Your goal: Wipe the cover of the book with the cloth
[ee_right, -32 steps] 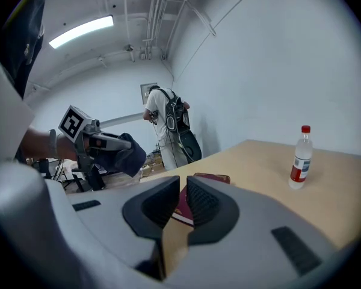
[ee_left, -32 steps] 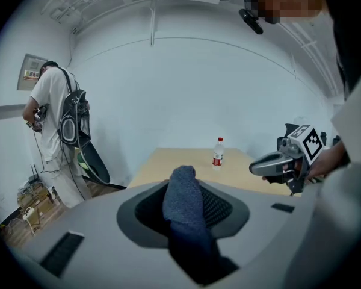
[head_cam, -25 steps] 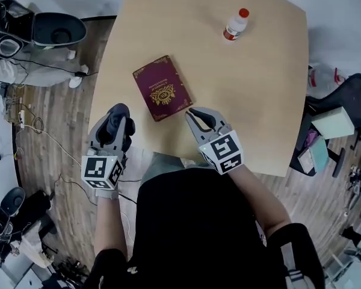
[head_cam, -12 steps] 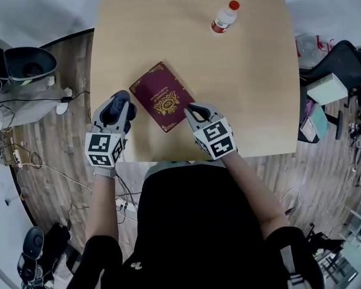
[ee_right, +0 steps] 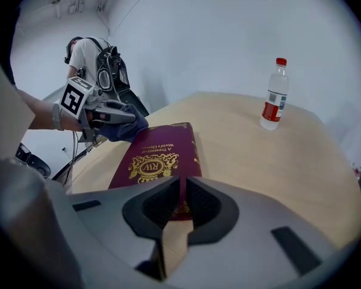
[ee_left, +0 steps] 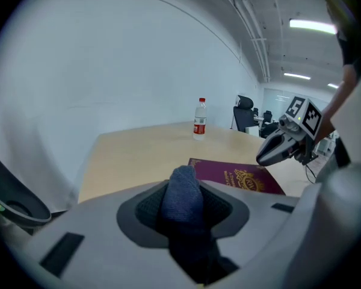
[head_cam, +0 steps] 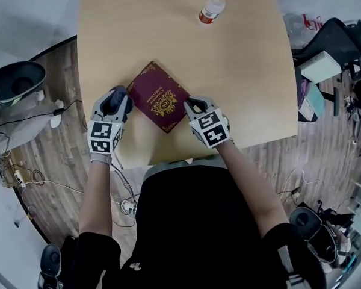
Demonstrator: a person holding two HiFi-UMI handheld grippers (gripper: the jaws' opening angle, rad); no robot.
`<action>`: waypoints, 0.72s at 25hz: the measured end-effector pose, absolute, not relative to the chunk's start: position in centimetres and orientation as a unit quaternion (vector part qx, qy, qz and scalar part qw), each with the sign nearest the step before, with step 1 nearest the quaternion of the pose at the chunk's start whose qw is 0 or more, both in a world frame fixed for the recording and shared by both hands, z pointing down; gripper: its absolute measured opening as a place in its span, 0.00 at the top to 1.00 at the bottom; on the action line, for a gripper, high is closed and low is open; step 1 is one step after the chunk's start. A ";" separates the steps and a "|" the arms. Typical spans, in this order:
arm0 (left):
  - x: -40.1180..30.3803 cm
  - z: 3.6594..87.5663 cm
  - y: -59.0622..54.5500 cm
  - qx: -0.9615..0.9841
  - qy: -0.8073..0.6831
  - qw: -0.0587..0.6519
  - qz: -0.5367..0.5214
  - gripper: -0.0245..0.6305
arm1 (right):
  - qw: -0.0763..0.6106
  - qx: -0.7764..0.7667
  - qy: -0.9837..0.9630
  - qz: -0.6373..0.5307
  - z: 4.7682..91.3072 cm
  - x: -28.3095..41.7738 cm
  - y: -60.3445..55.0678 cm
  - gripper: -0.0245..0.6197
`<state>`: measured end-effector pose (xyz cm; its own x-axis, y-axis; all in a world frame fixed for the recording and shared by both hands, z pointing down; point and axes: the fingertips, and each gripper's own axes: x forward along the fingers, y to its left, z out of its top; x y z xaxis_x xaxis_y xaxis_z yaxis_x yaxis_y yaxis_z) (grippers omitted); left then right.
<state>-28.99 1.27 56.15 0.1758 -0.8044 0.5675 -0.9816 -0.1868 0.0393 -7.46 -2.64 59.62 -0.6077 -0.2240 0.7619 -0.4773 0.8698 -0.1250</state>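
Left tongs (head_cam: 117,99) first: I've got them clamped on the cloth (ee_left: 182,192), a dark blue wad squeezed between the jaws and poking out past the tips. That's a firm hold in the left gripper view.

Right tongs (head_cam: 194,106): jaws drawn together, only a thin slit between them, and nothing in it.

The book (head_cam: 159,97) lies flat on the bench (head_cam: 253,71), close to the near edge, maroon cover up with the gold crest showing. It sits cocked at an angle, one corner pointing away from me. It's right between my two tongs.

From the head view, the cloth end of the left tongs is just beside the book's left edge. In the right gripper view it looks to be at the cover's far left corner, but I can't tell whether the cloth is actually touching.

The right tongs' tips are at the book's near right edge. The right gripper view puts them over that edge of the cover. Whether they press on it, I can't say.

Farther up the bench, well apart from the book, a bottle (head_cam: 212,6) with a red cap and red label. It looks upright in both gripper views.
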 end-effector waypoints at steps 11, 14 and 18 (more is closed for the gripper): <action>-27.7 58.0 -0.2 0.743 -0.600 0.215 0.206 0.76 | 0.406 0.215 -0.872 0.170 61.2 -7.3 -2.4 0.88; -27.3 58.1 0.0 0.736 -0.608 0.214 0.205 0.76 | 0.400 0.219 -0.871 0.180 61.3 -7.3 -2.4 0.88; -25.3 58.4 0.2 0.744 -0.600 0.210 0.206 0.76 | 0.397 0.217 -0.869 0.201 61.5 -7.2 -2.6 0.89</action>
<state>-25.29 0.24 58.36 0.1965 -0.8062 0.5580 -0.9790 -0.1926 0.0664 -7.20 -2.59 61.45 -0.5903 -0.2184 0.7770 -0.5371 0.8249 -0.1762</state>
